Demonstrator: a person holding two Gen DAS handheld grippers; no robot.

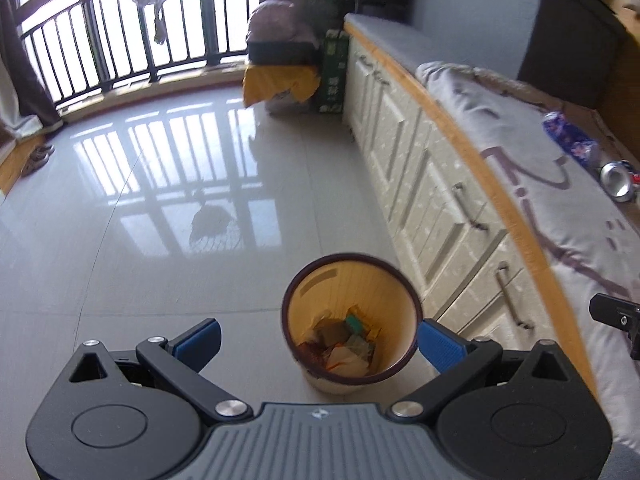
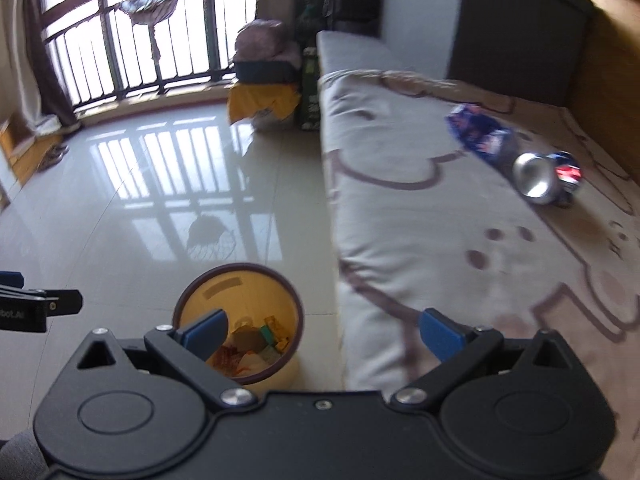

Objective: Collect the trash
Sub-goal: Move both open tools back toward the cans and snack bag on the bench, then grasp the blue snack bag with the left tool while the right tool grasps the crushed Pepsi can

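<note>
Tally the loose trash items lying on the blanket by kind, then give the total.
Drink cans: 1, a can lying on its side.
Crumpled blue wrappers: 1, a wrapper just beyond the can.
Total: 2, both resting on the blanket.

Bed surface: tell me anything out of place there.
A drink can lies tipped on its side on the blanket, beside a crumpled blue wrapper. Both are litter that belongs in the bin on the floor.

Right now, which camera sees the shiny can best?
The right wrist view. The can lies on its side on the blanket, large and whole, its silver end facing the camera. The left wrist view shows it small, near the right edge.
</note>
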